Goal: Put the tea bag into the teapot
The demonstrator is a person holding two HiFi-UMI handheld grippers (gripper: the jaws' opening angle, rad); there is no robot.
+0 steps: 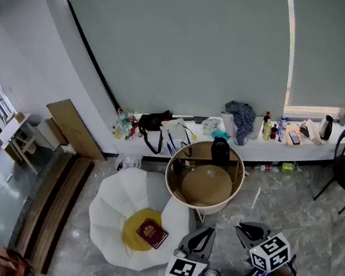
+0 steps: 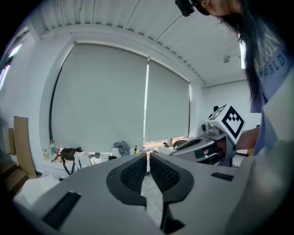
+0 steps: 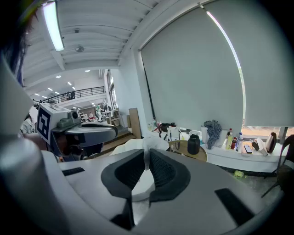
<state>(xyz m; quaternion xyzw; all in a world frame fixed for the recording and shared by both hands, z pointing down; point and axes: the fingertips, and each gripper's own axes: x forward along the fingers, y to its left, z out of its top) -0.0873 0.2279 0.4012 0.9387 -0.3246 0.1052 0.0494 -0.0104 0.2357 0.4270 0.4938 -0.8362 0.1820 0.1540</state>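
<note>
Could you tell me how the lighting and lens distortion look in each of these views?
Head view: even daylight, a bright strip at the edge of the blind, straight edges bowed. Left gripper view: strong fisheye, black corners, glowing blind gap. Right gripper view: same fisheye, ceiling lamp glaring.

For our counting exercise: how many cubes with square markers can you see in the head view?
2. One cube sits on the left gripper at the bottom edge; the other cube sits on the right gripper beside it. None seems hidden.
</note>
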